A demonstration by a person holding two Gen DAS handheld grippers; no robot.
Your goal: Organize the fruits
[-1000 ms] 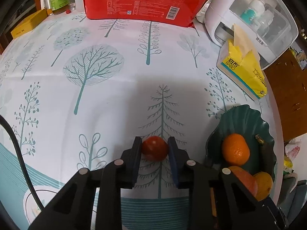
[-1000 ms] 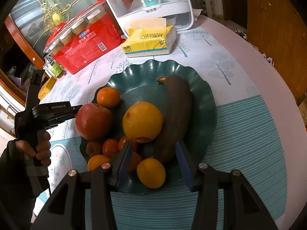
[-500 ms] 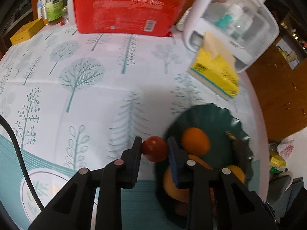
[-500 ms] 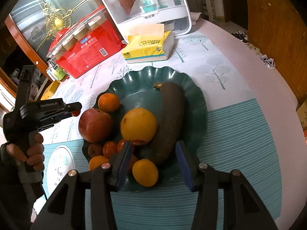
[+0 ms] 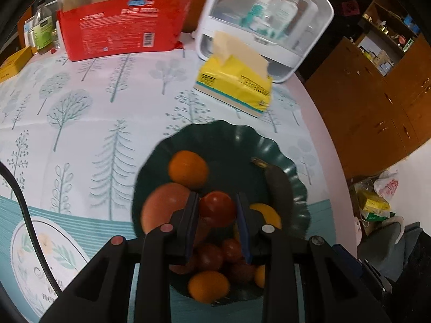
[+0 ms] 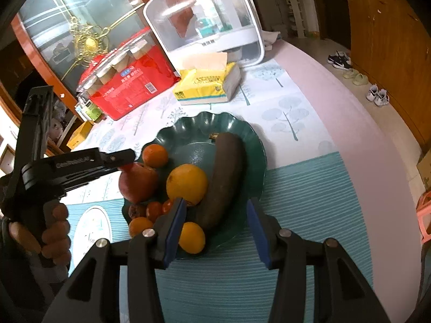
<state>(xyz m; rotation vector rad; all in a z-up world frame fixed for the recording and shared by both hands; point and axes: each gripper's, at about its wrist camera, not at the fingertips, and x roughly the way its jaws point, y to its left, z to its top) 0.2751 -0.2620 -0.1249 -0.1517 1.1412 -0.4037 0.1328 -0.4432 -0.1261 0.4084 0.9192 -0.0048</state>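
My left gripper is shut on a small red tomato and holds it above the dark green scalloped plate. On the plate lie an orange, a red apple, a dark overripe banana, a yellow citrus and several small red and orange fruits. In the right wrist view the left gripper hovers with the tomato over the apple at the plate's left rim. My right gripper stands open and empty above the plate's near edge.
A yellow tissue pack, a white clear-lidded box and a red multipack of jars stand behind the plate on the tree-print cloth. Bottles and a yellow box sit far left. A person's hand grips the left handle.
The left gripper carried the tomato up and to the right, from the bare cloth to over the plate. The right gripper drew back and rose a little, so the plate looks smaller.
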